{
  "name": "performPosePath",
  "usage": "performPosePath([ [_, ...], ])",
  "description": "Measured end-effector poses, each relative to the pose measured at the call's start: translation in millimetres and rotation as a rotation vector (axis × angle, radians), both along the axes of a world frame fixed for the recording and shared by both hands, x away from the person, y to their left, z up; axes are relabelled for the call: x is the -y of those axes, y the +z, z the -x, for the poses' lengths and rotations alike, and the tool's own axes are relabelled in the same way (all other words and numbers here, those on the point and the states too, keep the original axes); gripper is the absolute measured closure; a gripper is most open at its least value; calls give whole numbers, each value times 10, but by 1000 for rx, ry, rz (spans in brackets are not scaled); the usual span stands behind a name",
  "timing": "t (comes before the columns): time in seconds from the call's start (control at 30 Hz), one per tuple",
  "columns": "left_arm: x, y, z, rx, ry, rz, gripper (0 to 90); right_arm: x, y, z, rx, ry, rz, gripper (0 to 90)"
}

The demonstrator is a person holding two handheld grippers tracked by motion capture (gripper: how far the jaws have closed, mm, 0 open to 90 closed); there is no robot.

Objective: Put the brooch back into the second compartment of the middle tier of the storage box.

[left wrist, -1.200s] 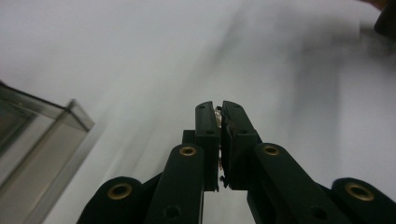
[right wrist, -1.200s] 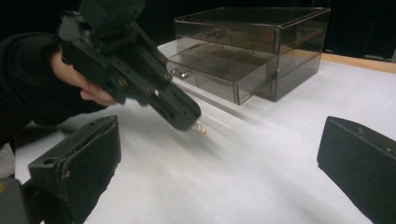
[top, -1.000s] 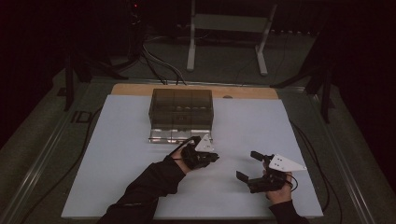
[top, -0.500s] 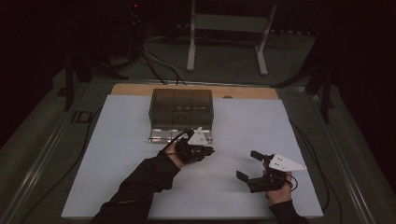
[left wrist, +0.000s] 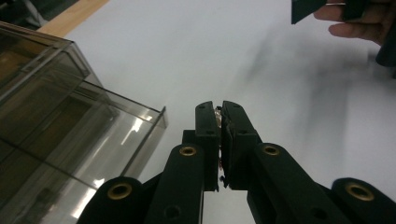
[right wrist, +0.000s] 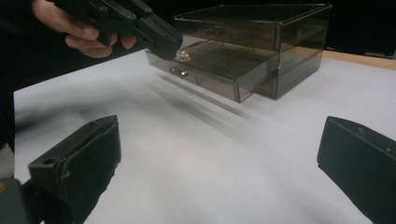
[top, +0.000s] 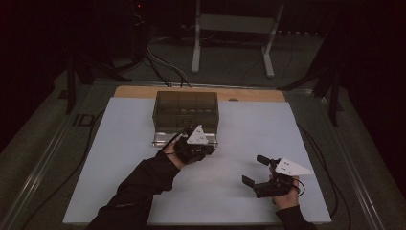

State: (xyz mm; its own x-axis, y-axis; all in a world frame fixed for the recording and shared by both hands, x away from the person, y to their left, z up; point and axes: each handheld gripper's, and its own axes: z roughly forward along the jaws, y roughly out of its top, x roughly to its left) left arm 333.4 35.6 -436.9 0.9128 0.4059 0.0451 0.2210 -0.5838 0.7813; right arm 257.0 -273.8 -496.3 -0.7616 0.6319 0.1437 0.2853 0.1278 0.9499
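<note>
Left claw point(right wrist: 180, 52) raised, pinching small shiny object point(right wrist: 182, 56), right claw point(top: 261, 170) wide, empty

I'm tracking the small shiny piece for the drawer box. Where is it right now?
The small shiny piece is pinched at the tips of the left claw, in the air just in front of the smoky box's open drawer, above the white tabletop.

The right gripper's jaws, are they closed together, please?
No, the right gripper has its two black jaws standing wide apart over the bare white table.
</note>
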Motion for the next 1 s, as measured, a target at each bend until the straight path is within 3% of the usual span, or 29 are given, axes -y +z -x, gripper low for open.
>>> performPosePath([
  [0.6,-184,58,-25,0,42,24,872,-7,-2,1,3,1,9,0],
  [0.73,-243,74,-53,4,60,19,872,-10,-3,2,2,3,13,0],
  [1.0,-388,110,-108,2,102,47,872,-10,1,2,5,2,10,0],
])
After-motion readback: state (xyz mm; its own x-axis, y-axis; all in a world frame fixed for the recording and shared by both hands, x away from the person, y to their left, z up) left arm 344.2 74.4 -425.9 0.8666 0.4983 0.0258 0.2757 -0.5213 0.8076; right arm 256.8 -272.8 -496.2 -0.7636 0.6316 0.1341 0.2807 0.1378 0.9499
